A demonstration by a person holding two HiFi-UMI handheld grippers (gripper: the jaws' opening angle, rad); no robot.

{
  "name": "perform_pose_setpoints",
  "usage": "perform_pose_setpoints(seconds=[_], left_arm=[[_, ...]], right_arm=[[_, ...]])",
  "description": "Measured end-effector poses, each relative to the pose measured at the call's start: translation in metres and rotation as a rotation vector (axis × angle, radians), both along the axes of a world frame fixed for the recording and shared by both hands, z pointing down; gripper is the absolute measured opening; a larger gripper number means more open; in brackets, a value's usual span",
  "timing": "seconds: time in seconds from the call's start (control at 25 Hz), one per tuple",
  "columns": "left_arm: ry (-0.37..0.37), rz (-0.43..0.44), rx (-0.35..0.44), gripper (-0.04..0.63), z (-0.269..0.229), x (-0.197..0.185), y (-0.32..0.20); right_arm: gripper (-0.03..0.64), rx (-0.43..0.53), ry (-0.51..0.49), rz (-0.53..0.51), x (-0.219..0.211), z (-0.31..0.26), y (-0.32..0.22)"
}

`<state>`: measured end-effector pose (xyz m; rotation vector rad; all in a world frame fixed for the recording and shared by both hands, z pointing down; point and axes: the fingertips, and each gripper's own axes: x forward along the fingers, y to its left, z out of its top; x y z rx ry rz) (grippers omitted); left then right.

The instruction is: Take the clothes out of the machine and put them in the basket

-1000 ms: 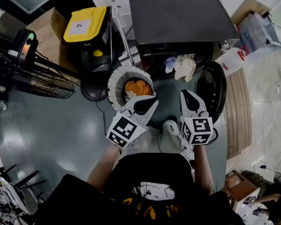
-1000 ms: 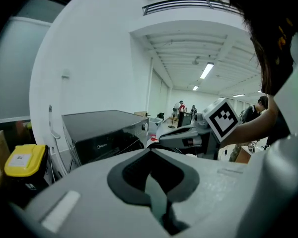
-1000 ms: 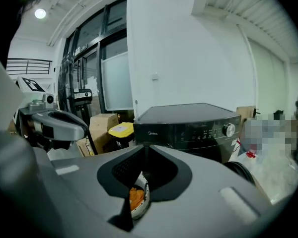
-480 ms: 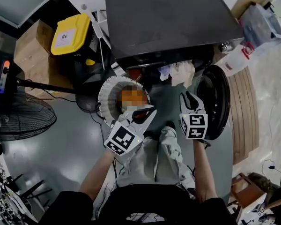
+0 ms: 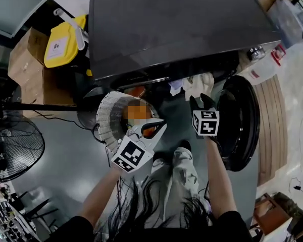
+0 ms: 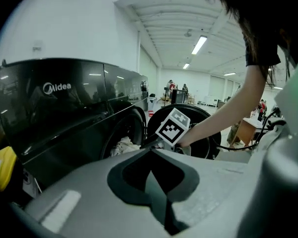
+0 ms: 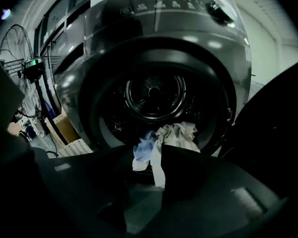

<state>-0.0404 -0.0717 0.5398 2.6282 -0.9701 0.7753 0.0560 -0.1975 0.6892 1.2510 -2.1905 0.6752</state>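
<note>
I see a glossy, dark washing machine (image 5: pixel 177 24) at twelve o'clock, holding soft, crumpled cloth clothes (image 5: pixel 199 83). The basket (image 5: pixel 107 119) at ten o'clock looks like ribbed plastic.

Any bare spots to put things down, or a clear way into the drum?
Free: grey floor between basket and fan; upper drum above the clothes. Crowded: drum's lower lip; basket holds an orange garment.

Drum mouth (image 7: pixel 154 90) is wide open, door (image 5: pixel 240 120) swung off right, so there's a clear way in (only the clothes (image 7: pixel 175 133) draped over the lip sit in it). Basket (image 5: pixel 107 122) crowds the left.
</note>
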Motion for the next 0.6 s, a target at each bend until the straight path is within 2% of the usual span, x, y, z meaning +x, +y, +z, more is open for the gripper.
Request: perform_pose_setpoints(seconds=[0.2, 0.4, 0.48, 0.6], left_arm=[[-0.006, -0.033, -0.011, 0.000, 0.037, -0.005, -0.032], [0.008, -0.063, -0.020, 0.000, 0.061, -0.004, -0.053], [0.002, -0.057, -0.024, 0.000, 0.067, -0.004, -0.054], [-0.014, -0.052, -0.033, 0.000, 0.078, -0.007, -0.049]], right_arm=[[0.230, -0.031, 0.031, 0.017, 0.005, 0.053, -0.035], [0.247, -0.014, 0.083, -0.002, 0.010, 0.088, -0.064], [0.286, -0.022, 0.099, -0.003, 0.009, 0.101, -0.073], [0.385, -0.053, 0.133, -0.010, 0.009, 0.120, -0.080]])
